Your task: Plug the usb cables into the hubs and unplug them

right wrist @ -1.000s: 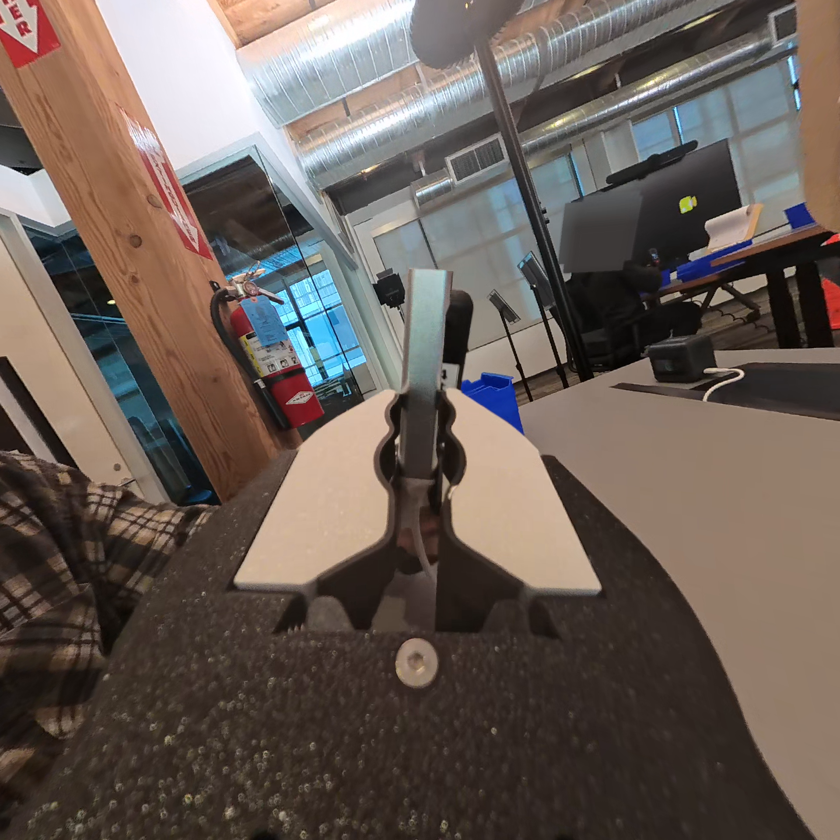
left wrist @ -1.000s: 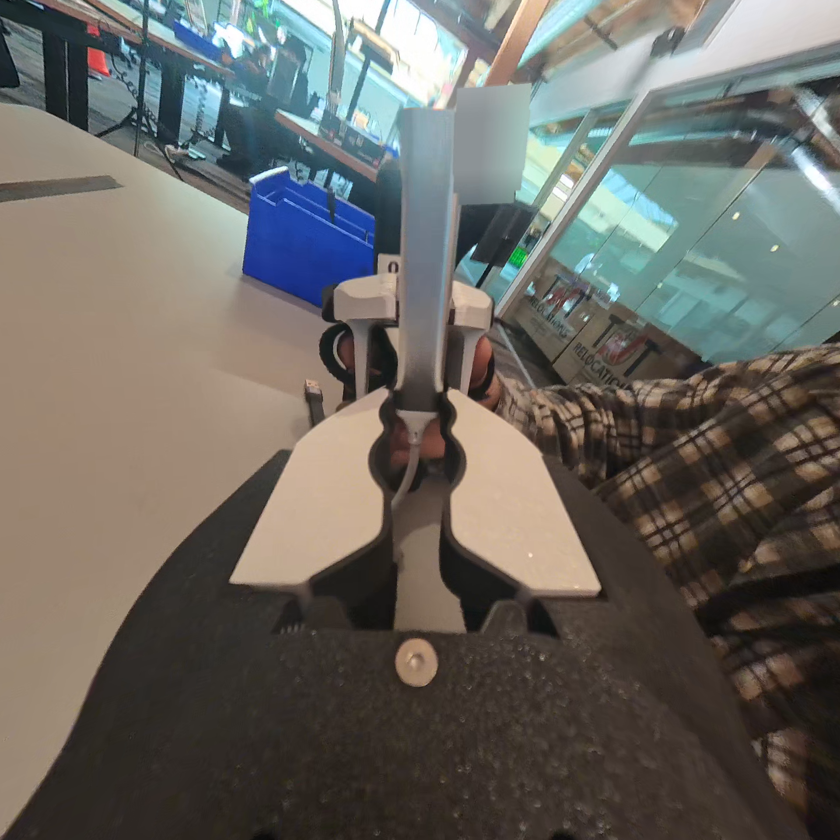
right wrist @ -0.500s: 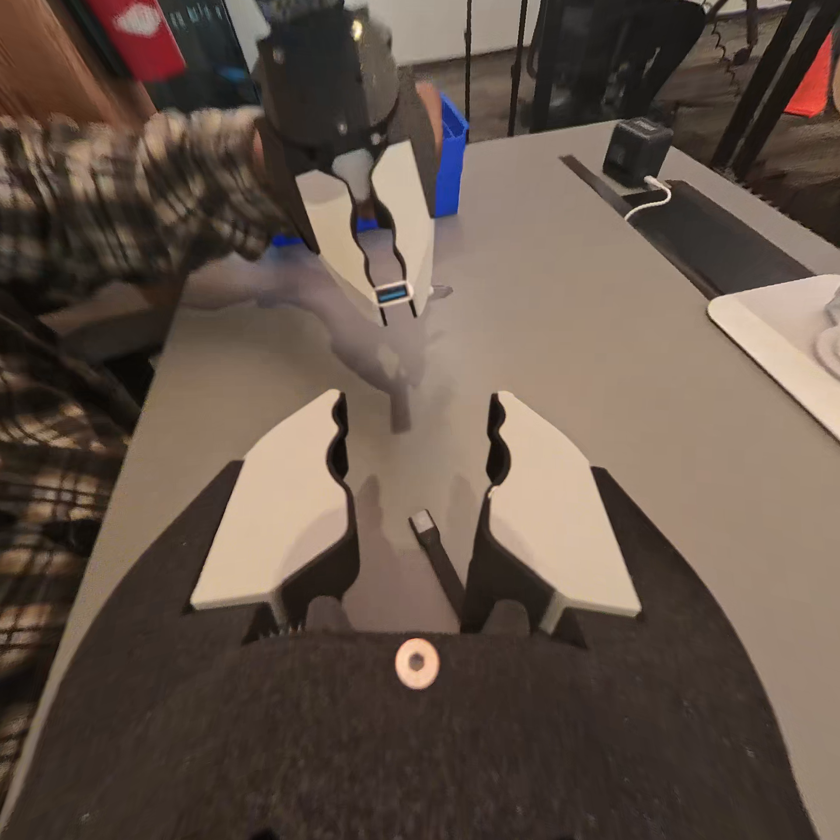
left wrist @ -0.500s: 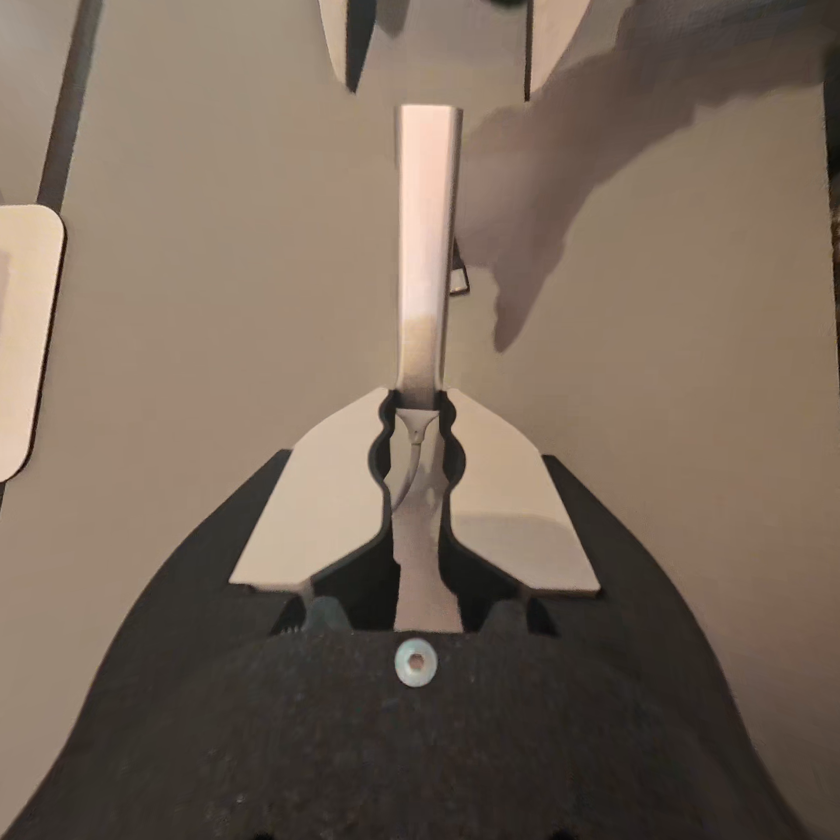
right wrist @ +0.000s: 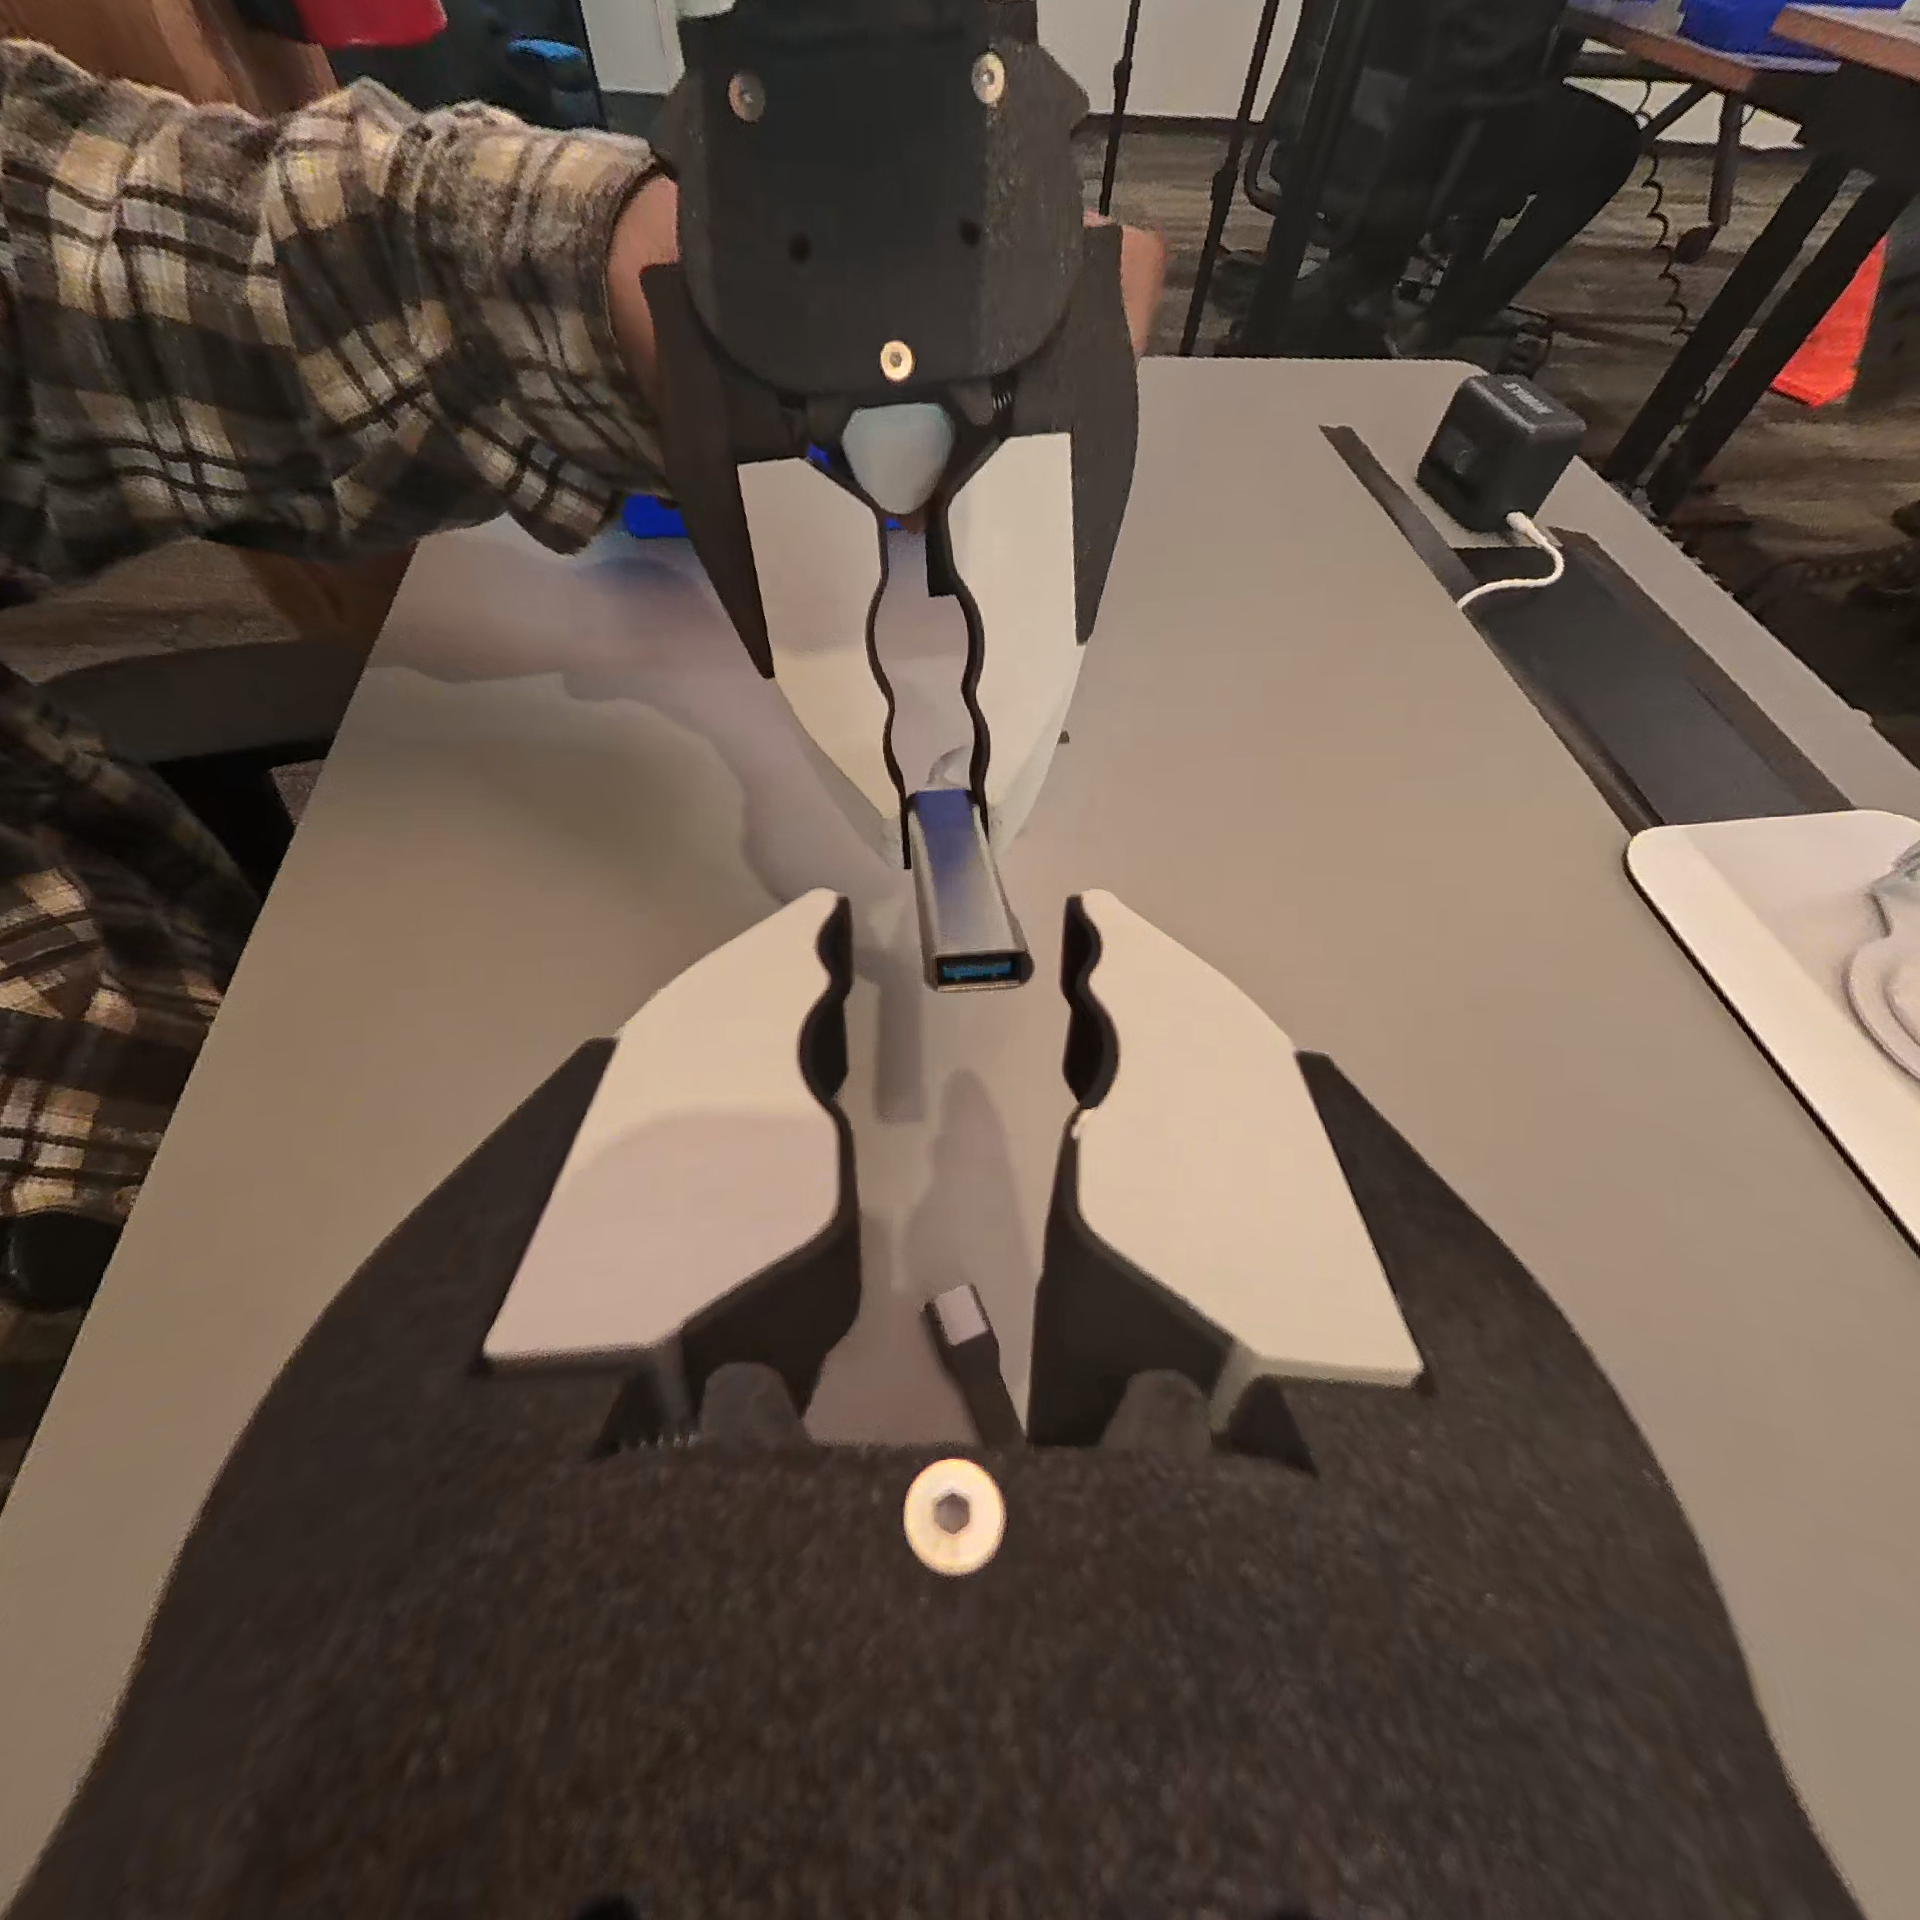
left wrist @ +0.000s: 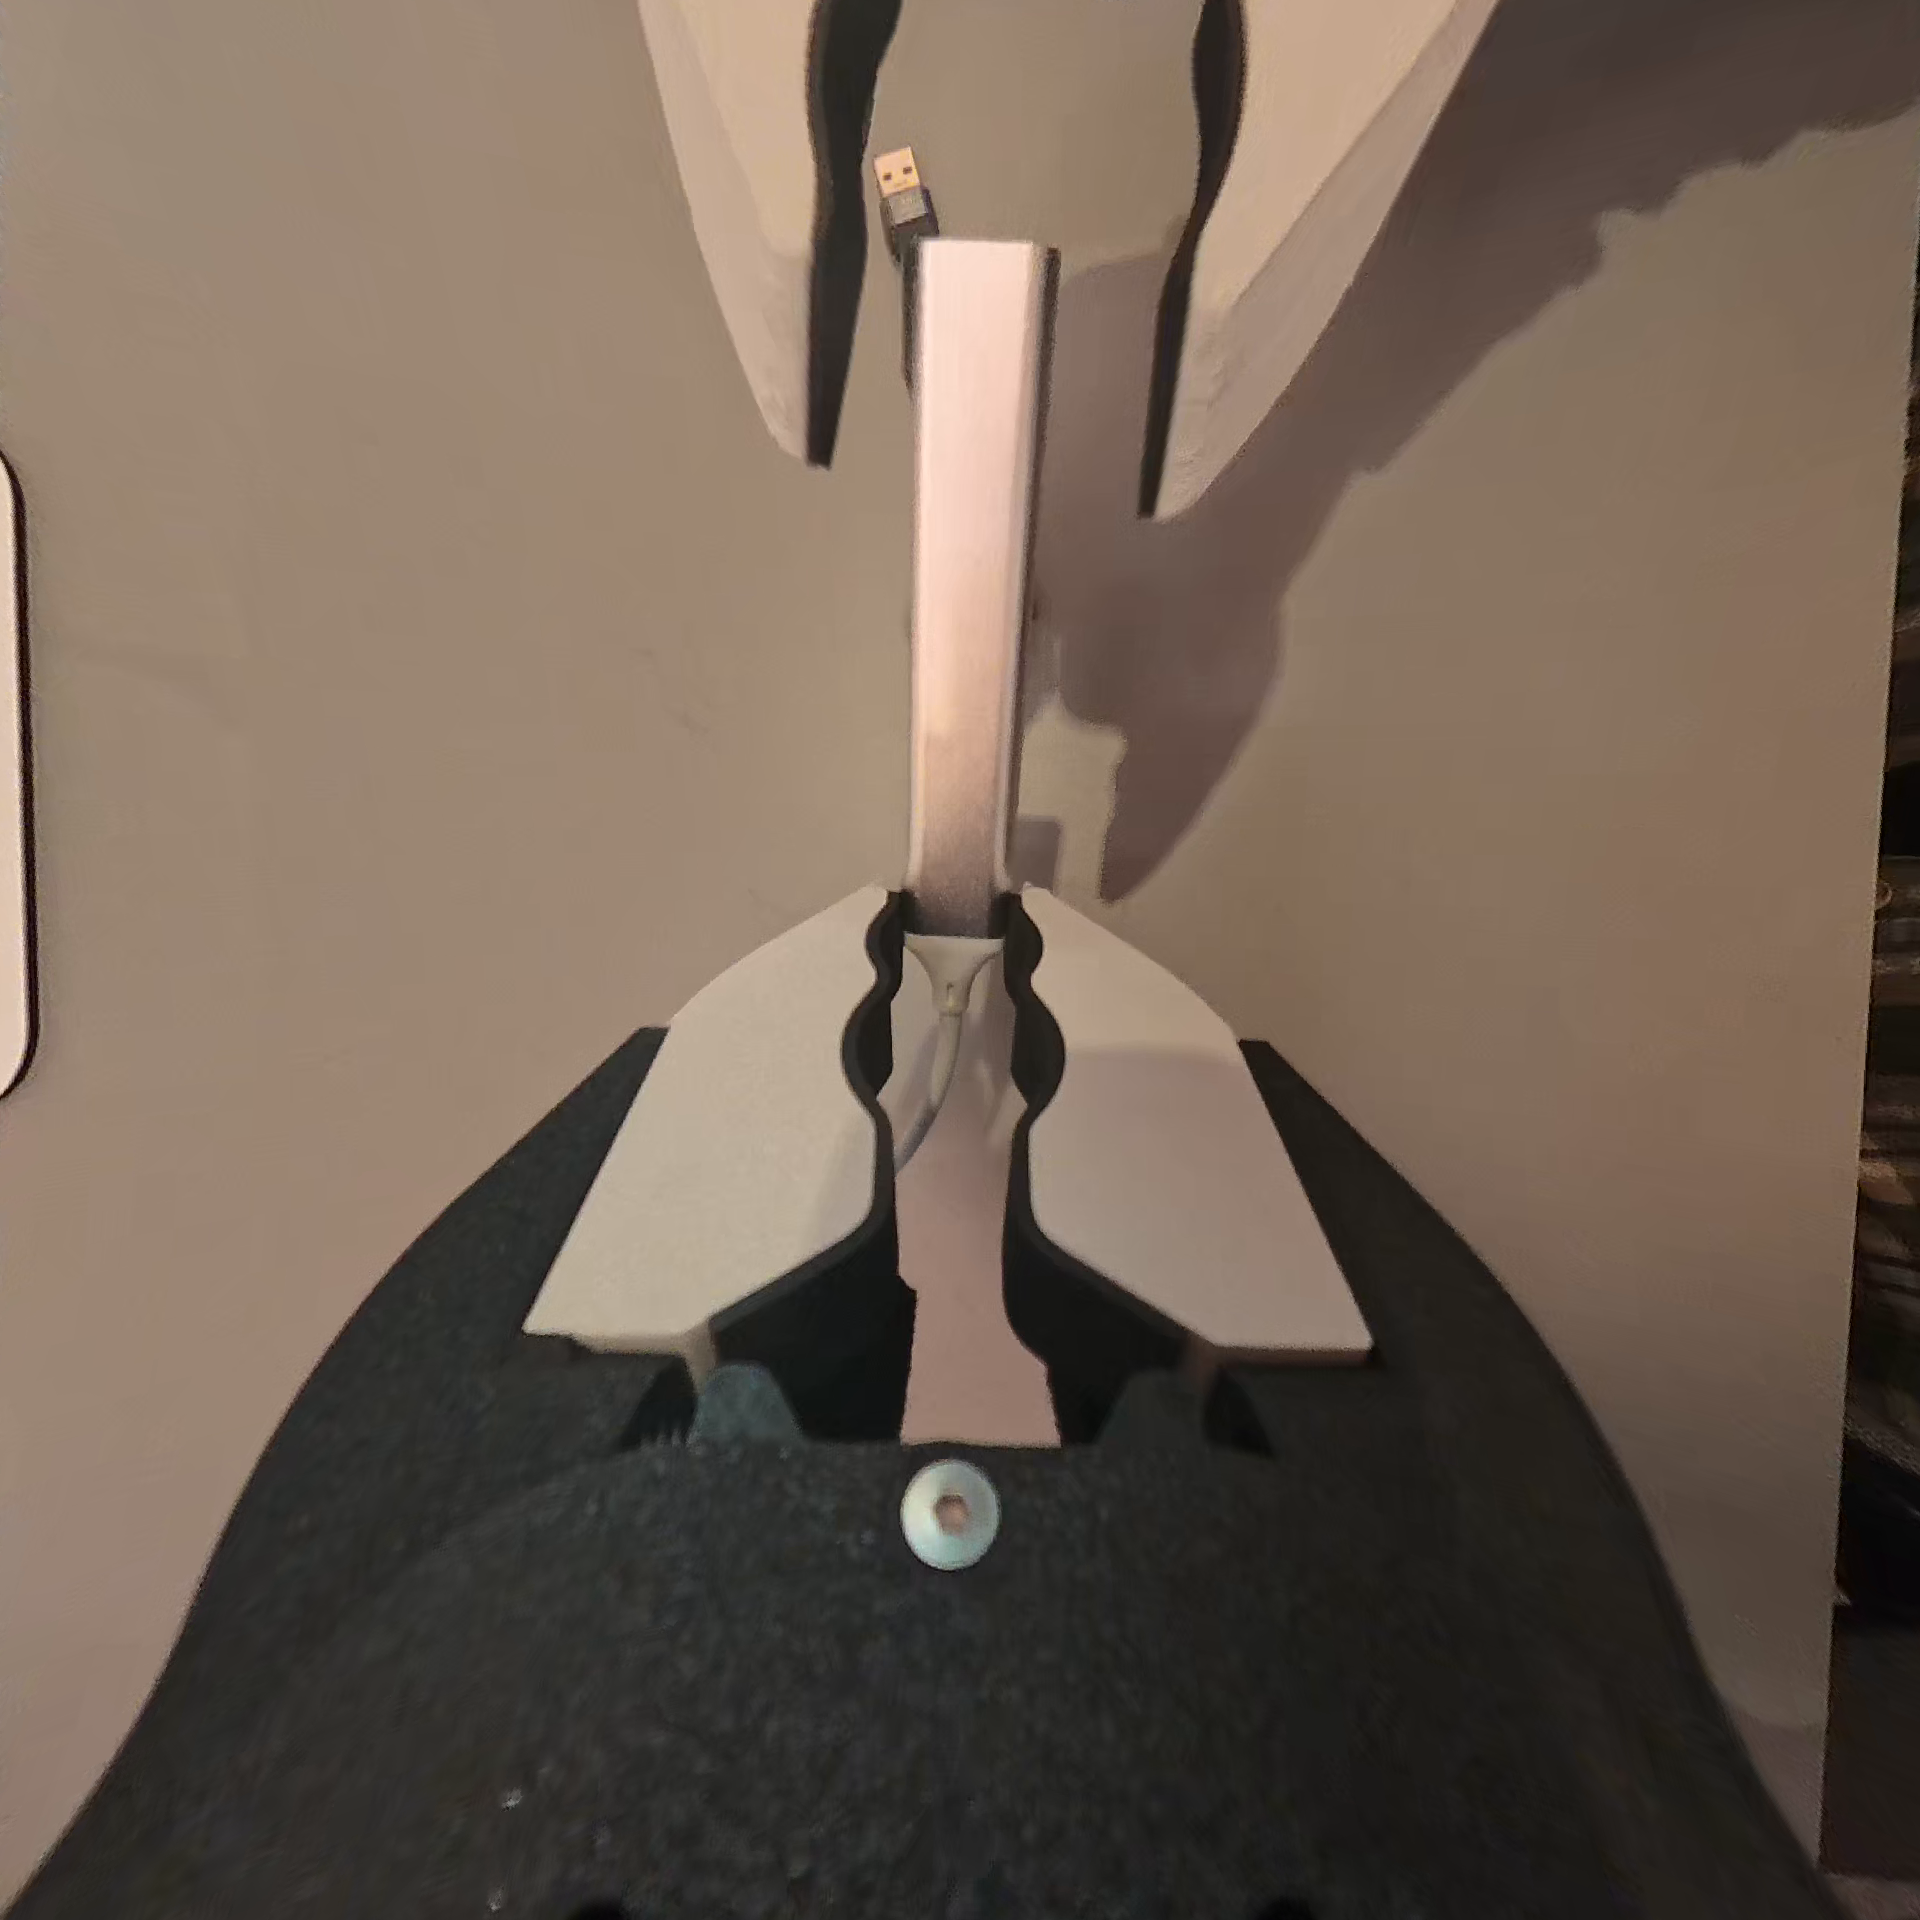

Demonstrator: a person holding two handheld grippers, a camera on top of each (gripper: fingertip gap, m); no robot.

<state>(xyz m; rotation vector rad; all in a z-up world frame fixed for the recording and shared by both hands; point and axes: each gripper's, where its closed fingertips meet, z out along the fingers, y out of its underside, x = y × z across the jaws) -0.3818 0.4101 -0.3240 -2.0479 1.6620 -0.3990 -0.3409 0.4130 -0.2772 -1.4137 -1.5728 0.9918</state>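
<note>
My left gripper (left wrist: 956,899) is shut on the near end of a slim silver USB hub (left wrist: 977,582), which sticks out forward over the grey table (left wrist: 416,623). In the right wrist view the left gripper (right wrist: 940,821) faces me and the hub (right wrist: 966,904) points its blue end port between the fingertips of my right gripper (right wrist: 956,920). The right gripper is open and empty, and it also shows at the top of the left wrist view (left wrist: 987,494). A black USB cable plug (right wrist: 961,1320) lies on the table between the right fingers. It shows in the left wrist view (left wrist: 902,192) just beyond the hub's tip.
A white tray (right wrist: 1766,935) sits at the table's right edge and shows at the left edge of the left wrist view (left wrist: 10,779). A black charger cube (right wrist: 1501,447) with a white cord stands on a black strip (right wrist: 1621,665). A plaid sleeve (right wrist: 312,312) reaches in from the left. There is about 7 centimeters between the tips of the two grippers.
Both views have tipped down to the table. The right gripper has opened over the cable plug. The left gripper has brought the hub closer, its tip now between the right fingertips.
</note>
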